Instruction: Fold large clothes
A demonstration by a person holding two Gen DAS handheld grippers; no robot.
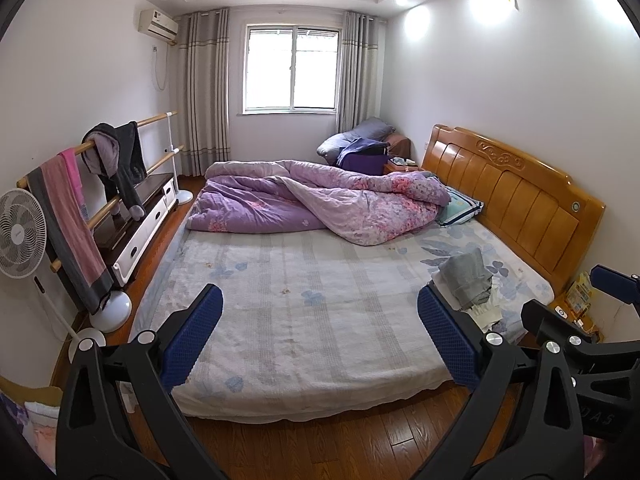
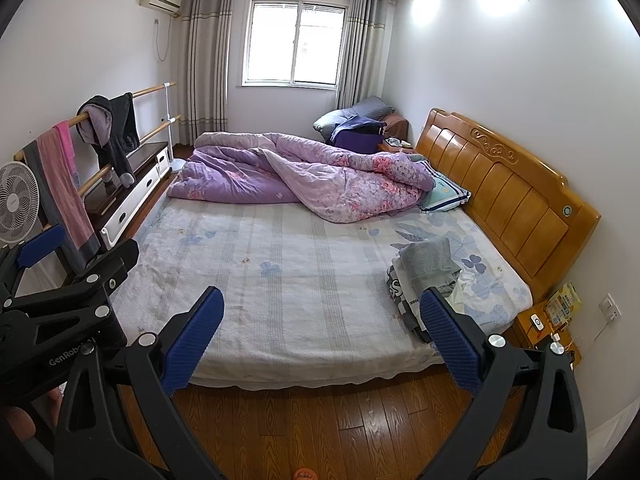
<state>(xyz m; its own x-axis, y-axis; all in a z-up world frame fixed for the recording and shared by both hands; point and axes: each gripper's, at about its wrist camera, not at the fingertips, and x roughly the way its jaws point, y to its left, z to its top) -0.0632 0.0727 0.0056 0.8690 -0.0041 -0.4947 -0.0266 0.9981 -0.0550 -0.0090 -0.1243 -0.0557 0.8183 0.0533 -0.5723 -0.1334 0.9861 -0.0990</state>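
Grey cloth tops the pile of clothes (image 2: 430, 276) that lies on the near right part of the bed (image 2: 280, 280), close to the headboard (image 2: 508, 184) end; beneath the grey piece (image 1: 466, 276) show a white one and one with dark print. How many garments the pile holds cannot be counted, and whether its pieces are folded or merely heaped is not clear. The broad striped stretch of the sheet beside it lies bare.

Both tools stand off from the bed, over the wooden floor (image 2: 320, 420). The left gripper (image 1: 320, 336) has its two blue pads spread wide with nothing between them; the right gripper (image 2: 320, 340) is likewise spread and empty. Each shows at the edge of the other's view.

Step in hand, as a judgement: a stand-off facing the bed, with no cloth held. The scene fits two stages, a heap waiting to be laid out on the bare sheet, or a stack of finished pieces set aside; the pictures do not settle which. Any move to come would call for a reach forward and to the right, since the pile lies well apart from both grippers.

Counts: two grippers, one pile, one bed, one purple quilt (image 2: 304, 172) bunched along the far side, one pillow (image 2: 444, 196) visible beside it, one window (image 2: 296, 40), one fan (image 1: 20, 232), and one rail (image 1: 120, 136) with two bars, carrying a dark jacket (image 1: 120, 160) and a pink and grey towel (image 1: 68, 216).
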